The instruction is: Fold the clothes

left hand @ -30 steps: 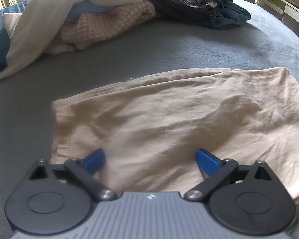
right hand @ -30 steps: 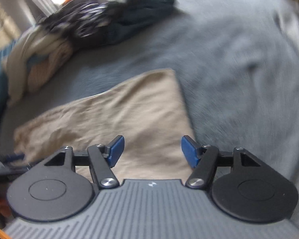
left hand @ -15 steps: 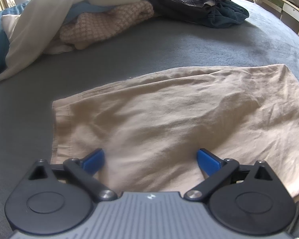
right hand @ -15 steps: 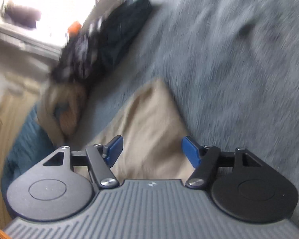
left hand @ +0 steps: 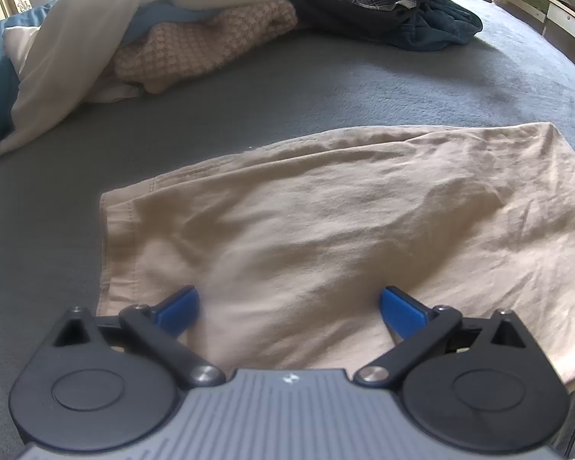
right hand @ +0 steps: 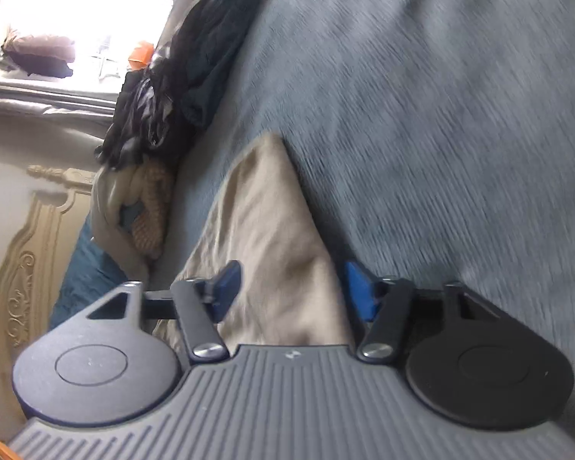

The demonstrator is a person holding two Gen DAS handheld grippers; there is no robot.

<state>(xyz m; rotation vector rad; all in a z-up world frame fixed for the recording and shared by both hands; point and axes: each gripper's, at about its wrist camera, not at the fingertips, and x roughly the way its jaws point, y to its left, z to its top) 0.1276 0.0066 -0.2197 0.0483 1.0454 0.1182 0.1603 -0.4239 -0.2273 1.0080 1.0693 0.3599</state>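
Beige garment [left hand: 326, 230] lies under wide left tool [left hand: 289, 306], w/ corner between closing right tool [right hand: 291, 287].

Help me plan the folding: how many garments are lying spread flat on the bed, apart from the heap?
1. The beige garment lies flat on the grey blanket, just ahead of both grippers. The rest sit in the heap at the far edge; more may be hidden there.

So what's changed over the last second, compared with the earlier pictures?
The right tool has rolled and dropped toward the right-hand edge of the beige garment; its jaws are closing with cloth between them, not yet gripping. The left tool stayed open above the garment, and the pile of clothes is unmoved.
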